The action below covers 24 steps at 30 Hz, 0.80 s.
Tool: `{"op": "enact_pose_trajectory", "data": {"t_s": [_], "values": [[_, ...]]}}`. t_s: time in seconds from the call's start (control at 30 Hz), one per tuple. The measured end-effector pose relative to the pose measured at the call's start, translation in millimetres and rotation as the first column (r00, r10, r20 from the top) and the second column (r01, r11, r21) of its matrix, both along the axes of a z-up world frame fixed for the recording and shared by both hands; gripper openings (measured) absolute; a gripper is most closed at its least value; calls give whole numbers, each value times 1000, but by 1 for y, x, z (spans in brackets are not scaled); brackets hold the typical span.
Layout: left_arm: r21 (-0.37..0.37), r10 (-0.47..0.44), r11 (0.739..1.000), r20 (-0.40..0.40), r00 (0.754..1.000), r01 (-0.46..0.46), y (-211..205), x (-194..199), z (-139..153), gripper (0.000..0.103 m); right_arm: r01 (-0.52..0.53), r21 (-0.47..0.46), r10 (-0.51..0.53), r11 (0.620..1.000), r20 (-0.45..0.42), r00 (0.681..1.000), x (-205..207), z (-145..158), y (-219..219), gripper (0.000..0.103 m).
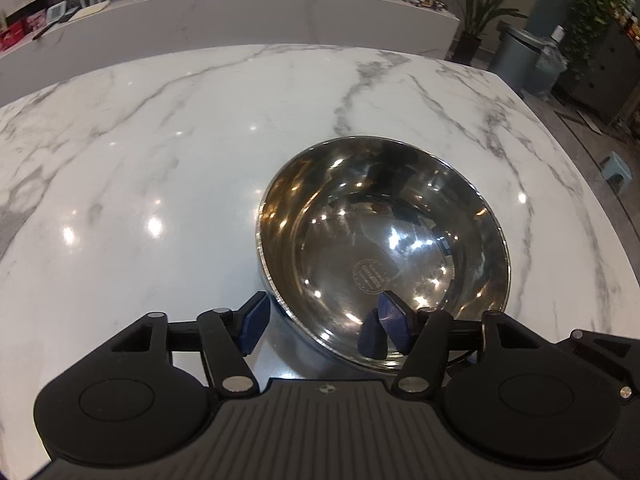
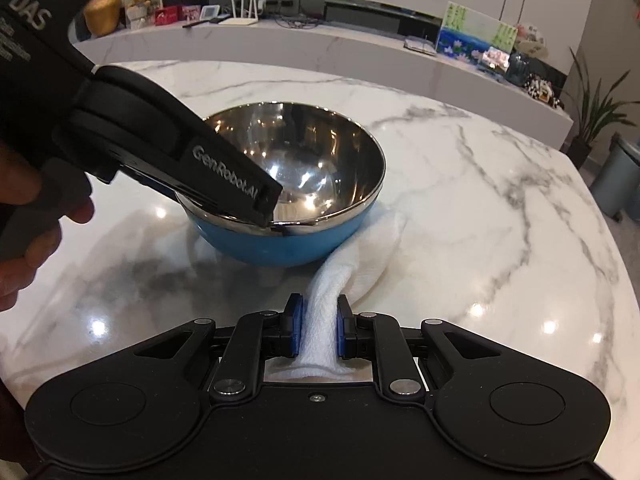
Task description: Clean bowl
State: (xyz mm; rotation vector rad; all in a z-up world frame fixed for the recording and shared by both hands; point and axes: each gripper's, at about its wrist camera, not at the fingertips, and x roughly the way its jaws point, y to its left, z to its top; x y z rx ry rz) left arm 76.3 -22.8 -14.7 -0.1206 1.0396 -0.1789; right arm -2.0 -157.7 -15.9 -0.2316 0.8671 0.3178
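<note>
A steel bowl point(image 1: 380, 240) with a blue outside point(image 2: 280, 246) stands upright on the white marble table point(image 1: 160, 160). My left gripper point(image 1: 324, 312) is open and straddles the bowl's near rim, with one blue pad outside and the other inside the bowl. Neither pad presses on the wall. In the right wrist view the left gripper point(image 2: 264, 200) reaches in from the left over the rim. My right gripper point(image 2: 319, 312) is shut on a white cloth point(image 2: 372, 248). The cloth runs from the pads to the bowl's right side and tucks against its base.
A person's hand point(image 2: 24, 240) holds the left gripper's handle. The table's right edge point(image 2: 624, 280) curves away, with a grey bin point(image 1: 516, 60) and plants beyond it. A long white counter point(image 2: 320, 44) with clutter runs behind the table.
</note>
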Motion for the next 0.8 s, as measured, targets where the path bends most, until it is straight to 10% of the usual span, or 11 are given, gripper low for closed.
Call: {"op": "enact_pose_trajectory", "data": {"t_s": [0.8], "values": [[-56,73,996,-4,997,-74,13,-3,4,48,93,-9,-92,996,67,994,-1,9,-13,13]]}}
